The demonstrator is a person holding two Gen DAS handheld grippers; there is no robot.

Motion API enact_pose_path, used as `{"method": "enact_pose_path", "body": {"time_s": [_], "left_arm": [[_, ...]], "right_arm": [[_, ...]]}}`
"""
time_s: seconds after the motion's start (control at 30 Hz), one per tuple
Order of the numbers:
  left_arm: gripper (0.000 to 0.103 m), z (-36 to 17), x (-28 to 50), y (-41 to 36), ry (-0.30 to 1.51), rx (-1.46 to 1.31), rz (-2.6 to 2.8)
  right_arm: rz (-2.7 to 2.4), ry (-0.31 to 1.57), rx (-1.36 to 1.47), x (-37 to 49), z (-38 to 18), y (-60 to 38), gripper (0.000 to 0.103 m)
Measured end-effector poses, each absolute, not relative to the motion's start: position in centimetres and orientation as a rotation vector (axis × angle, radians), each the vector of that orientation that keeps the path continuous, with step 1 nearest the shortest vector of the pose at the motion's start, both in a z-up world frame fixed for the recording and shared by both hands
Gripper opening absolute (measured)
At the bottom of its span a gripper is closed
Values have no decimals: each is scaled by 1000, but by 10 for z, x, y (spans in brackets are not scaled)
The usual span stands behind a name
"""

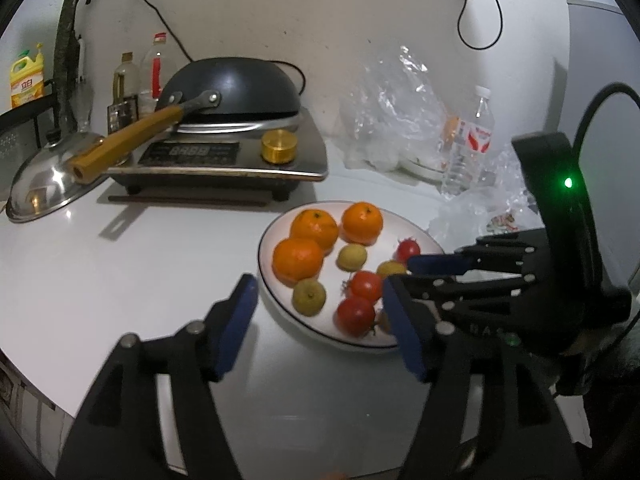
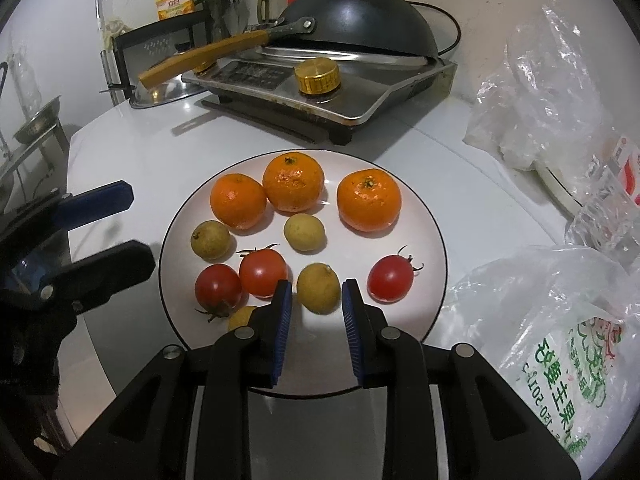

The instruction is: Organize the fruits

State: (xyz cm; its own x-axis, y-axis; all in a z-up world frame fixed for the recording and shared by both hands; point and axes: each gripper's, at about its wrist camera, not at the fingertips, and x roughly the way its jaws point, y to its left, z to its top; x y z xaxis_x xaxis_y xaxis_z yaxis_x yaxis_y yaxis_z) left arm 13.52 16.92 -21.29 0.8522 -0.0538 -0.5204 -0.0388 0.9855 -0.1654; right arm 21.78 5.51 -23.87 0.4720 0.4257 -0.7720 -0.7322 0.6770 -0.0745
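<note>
Left gripper [image 1: 320,324] at plate's near-left rim, jaws apart, nothing between them. Plate [image 2: 424,216] on white counter [image 2: 132,152], stove with upturned wok [image 2: 360,20] behind.

On plate, left to right: three small tomatoes [image 2: 263,267], four yellow-brown round fruits [image 2: 304,231], three mandarins [image 2: 293,182] along far side.

Right gripper [image 2: 316,300] low over near rim, fingers nearly together, tips flanking one yellowish fruit [image 2: 319,288]; contact unclear, likely not clamped.

Handling, as judged: all light, round, prone to roll. Tomatoes soft, thin-skinned; grip across middle, gently. Mandarins firmer, wider.

Writing: Chinese characters on plastic bag [image 2: 560,360], far right; yellow detergent bottle [image 2: 175,0] label unreadable.
</note>
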Motion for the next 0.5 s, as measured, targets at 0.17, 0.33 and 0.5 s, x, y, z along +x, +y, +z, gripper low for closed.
{"method": "enact_pose_path", "body": {"time_s": [0.17, 0.33, 0.5], "left_arm": [[75, -215, 134, 167, 565, -183, -12], [81, -211, 128, 160, 557, -183, -9], [84, -203, 123, 149, 542, -179, -20]], "right_arm": [[729, 785, -425, 212, -231, 47, 28], [721, 759, -421, 203, -221, 35, 28], [711, 731, -413, 193, -210, 22, 28]]}}
